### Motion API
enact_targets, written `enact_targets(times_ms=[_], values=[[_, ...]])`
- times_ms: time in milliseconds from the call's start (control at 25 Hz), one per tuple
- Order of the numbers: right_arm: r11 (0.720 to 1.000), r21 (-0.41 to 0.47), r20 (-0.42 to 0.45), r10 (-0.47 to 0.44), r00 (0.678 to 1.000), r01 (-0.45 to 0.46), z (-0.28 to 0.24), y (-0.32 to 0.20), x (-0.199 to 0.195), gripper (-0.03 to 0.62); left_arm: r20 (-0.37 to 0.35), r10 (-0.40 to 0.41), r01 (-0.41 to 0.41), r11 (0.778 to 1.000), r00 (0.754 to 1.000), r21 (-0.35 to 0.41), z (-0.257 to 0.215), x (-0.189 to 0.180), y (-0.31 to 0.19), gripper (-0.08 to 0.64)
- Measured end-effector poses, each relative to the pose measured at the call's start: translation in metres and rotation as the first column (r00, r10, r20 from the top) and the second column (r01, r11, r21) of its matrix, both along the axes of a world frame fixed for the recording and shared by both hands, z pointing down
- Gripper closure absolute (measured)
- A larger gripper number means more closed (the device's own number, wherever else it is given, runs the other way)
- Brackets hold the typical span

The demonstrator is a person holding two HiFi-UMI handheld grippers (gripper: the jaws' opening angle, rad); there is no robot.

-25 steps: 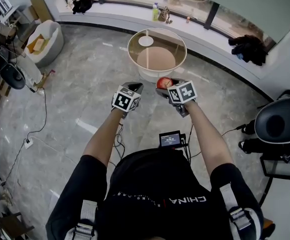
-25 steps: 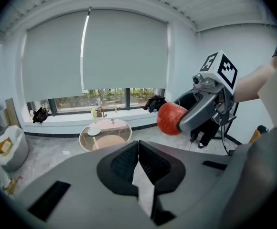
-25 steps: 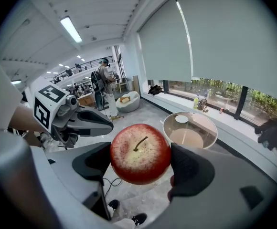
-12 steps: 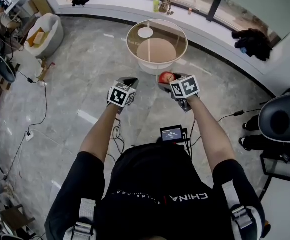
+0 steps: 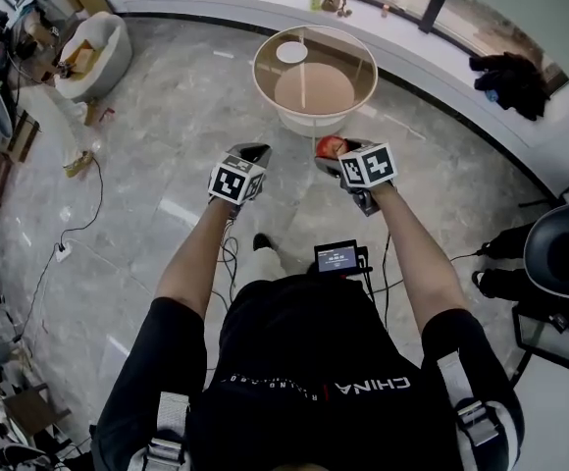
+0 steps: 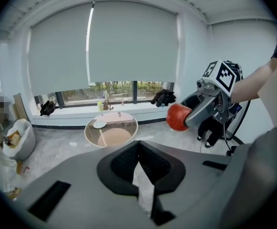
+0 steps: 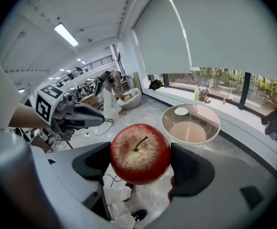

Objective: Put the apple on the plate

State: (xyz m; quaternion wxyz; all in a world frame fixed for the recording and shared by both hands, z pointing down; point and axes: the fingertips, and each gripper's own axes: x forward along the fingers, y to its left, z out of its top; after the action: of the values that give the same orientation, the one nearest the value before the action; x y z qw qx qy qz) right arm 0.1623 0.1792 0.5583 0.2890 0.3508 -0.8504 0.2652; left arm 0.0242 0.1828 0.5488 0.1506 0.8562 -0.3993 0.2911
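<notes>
Red apple (image 7: 140, 153) is clamped between the jaws of the right gripper (image 7: 141, 165), stem towards that camera, held in mid-air above the floor. Plate (image 7: 181, 111) lies ahead and lower, on the far side of the glass table (image 5: 363, 91), well apart from the apple. Judged the nearer arm: right. Left gripper (image 6: 139, 173) hangs alongside, jaws together, nothing between them.
</notes>
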Motion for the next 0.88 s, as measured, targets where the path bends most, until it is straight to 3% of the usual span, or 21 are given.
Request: enact_targets(times_ms=[160,320,680,880], values=[[1.0,-0.007,-0.003,0.011,1.0,-0.011,0.01,-0.029,-0.01,0.181,0.001,-0.013,0.013,1.0,1.0,-0.011,0.016,-0.016,-0.035,0.543],[0.999,0.0,-0.023,0.045,0.999,-0.045,0.021,-0.078,-0.031,0.181,-0.022,0.032,-0.033,0.999,0.999,-0.012,0.026,-0.035,-0.078,0.543],[0.993,0.012,-0.021,0.115,0.993,-0.115,0.008,-0.195,-0.119,0.181,-0.024,0.139,-0.14,0.989,0.99,-0.038,0.033,-0.115,-0.186,0.543],[0.99,0.004,-0.047,0.142,0.989,-0.142,0.019,-0.217,-0.16,0.181,-0.032,0.172,-0.173,0.984,0.985,-0.052,0.043,-0.15,-0.219,0.543]])
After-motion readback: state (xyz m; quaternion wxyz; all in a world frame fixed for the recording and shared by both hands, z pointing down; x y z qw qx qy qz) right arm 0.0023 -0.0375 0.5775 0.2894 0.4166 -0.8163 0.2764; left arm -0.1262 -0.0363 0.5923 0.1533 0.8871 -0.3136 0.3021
